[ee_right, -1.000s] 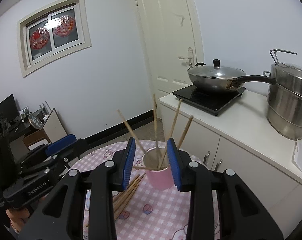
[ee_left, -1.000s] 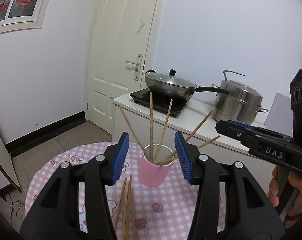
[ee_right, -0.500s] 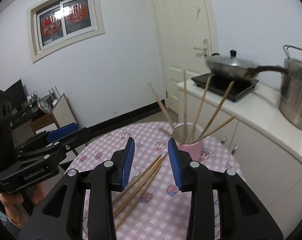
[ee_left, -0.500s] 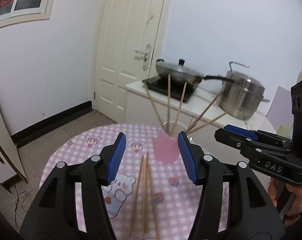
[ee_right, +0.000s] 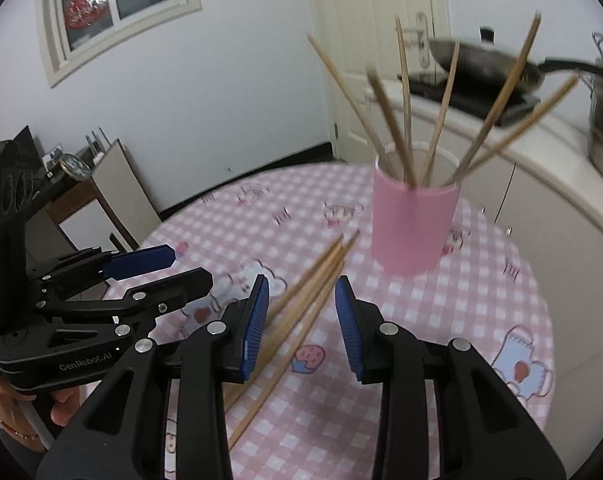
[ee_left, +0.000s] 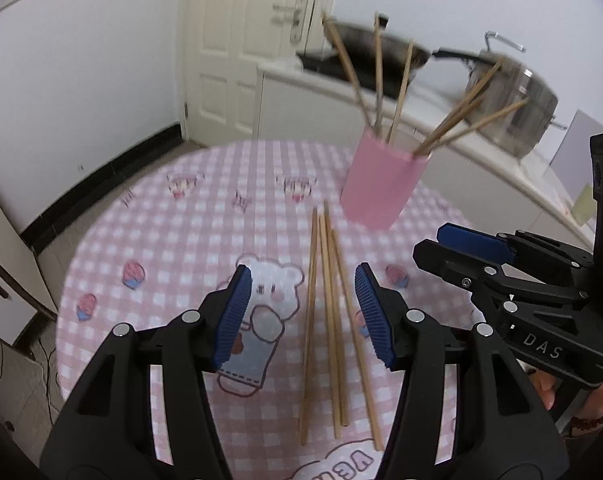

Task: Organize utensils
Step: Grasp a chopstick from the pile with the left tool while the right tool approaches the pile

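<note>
Here, two black hand-held grippers with blue pads hang above a round table [ee_left: 153, 240] covered in a pink checked cloth with cartoon bears. In the left wrist view, the left gripper [ee_left: 301, 312] fills the lower middle of the frame, its jaws released and parted with nothing between the pads. The loose chopsticks [ee_left: 327, 320], a small bundle of wooden sticks, lie flat on the cloth and run from the lower middle up toward the centre, seen through the gap between the pads. The pink cup [ee_left: 383, 184] stands upright in the upper right of centre, just beyond the far tips of the bundle, with more chopsticks fanned out of its mouth. The right gripper [ee_right: 301, 320], in its own view, sits in the lower middle, jaws also parted but narrower and holding nothing, with the same bundle crossing diagonally beneath it from lower left to centre. To do the pick-up well, it would likely help to lower one gripper squarely over a single stick near its middle, pads to either side across its width, and close gently so the neighbours are not dragged. The sticks lie touching or nearly so, so catching two at once seems a risk. Lifting clear before tilting toward the cup should keep the standing chopsticks undisturbed.
</note>
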Demonstrator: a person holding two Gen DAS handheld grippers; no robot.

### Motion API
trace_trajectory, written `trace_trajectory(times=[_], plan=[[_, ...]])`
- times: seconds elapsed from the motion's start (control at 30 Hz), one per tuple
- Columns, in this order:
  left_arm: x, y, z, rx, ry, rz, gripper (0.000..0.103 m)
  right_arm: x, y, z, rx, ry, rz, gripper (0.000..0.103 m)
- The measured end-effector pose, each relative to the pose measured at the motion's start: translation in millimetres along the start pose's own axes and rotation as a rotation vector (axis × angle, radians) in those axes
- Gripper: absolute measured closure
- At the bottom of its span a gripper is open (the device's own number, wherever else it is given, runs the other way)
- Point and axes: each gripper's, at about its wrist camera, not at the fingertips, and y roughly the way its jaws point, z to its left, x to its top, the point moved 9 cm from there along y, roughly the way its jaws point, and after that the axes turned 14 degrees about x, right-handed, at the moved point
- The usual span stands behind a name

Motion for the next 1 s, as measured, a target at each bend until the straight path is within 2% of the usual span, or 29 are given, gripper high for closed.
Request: trace_trajectory(times=[0.33, 0.73, 0.77, 0.87, 1.0], plan=[[-18.4, 64.6, -20.0, -0.006, 0.06, 0.119, 0.049, -24.3, 28.5, -36.9, -0.007, 0.085, 0.068, 0.071], [-13.9, 102.5, -31.1, 0.048, 0.135, 0.147, 0.049, -26.2, 37.7, -57.4, 0.023, 0.134, 0.077, 0.071], [-12.8, 103.8, -31.0, 0.047, 0.132, 0.15, 0.051, -25.6, 37.6, -58.1, 0.023, 0.135, 0.077, 0.071], [-7.1, 109.4, -32.9, 0.047, 0.129, 0.164, 0.067, -22.6, 39.5, -60.2, 0.024, 0.136, 0.077, 0.071], [-6.8, 117.5, -36.6, 0.082, 0.18, 0.173, 0.069, -22.5, 40.0, -61.9, 0.021, 0.141, 0.078, 0.07]])
